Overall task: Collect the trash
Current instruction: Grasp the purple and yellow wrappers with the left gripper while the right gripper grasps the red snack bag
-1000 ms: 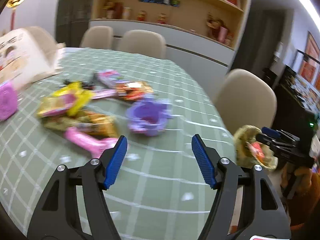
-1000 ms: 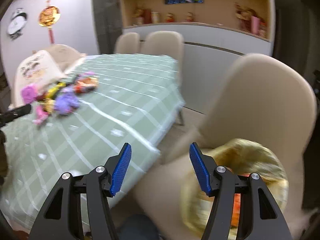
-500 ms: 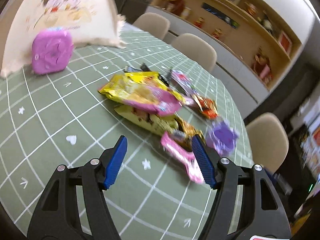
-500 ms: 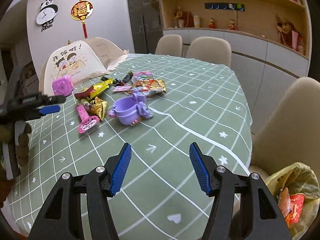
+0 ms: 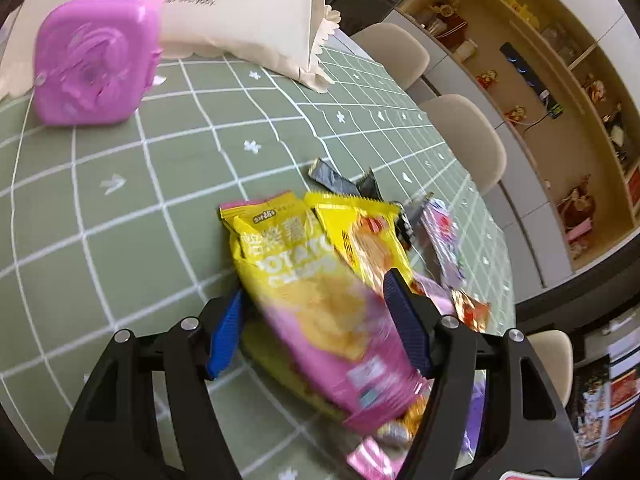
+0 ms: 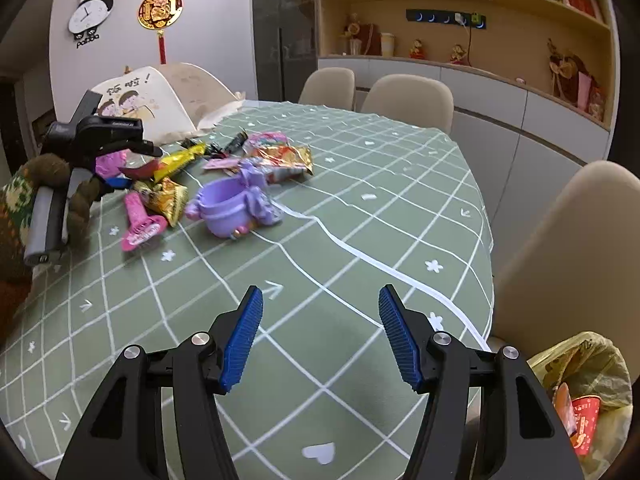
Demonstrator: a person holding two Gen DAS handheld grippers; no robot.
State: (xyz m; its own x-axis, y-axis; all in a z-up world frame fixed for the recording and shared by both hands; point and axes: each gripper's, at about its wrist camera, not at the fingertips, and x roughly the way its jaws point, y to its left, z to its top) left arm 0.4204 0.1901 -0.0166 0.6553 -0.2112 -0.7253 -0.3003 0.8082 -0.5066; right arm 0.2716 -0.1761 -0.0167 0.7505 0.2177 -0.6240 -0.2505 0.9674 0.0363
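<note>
A pile of snack wrappers lies on the green checked tablecloth [image 6: 360, 240]. My left gripper [image 5: 314, 286] is open and straddles a yellow and pink chip bag [image 5: 304, 264], which lies between the pads; no pad visibly presses on it. A second yellow wrapper [image 5: 364, 232] and dark wrappers [image 5: 340, 180] lie just beyond. In the right wrist view, a gloved hand [image 6: 48, 176] holds that gripper at the pile's left side. My right gripper [image 6: 320, 292] is open over bare cloth with nothing between its fingers. A yellowish trash bag [image 6: 580, 372] hangs by the table's edge.
A pink square box [image 5: 92, 56] and a cream fabric food cover [image 5: 240, 0] stand at the far left of the table. A purple toy pot [image 6: 236, 208] and a pink wrapper [image 6: 140, 220] sit by the pile. Beige chairs [image 6: 560, 240] ring the table.
My left gripper rolled and swept across the table to the pile, so the chip bag now sits between its jaws. My right gripper swung from the trash bag to over the table.
</note>
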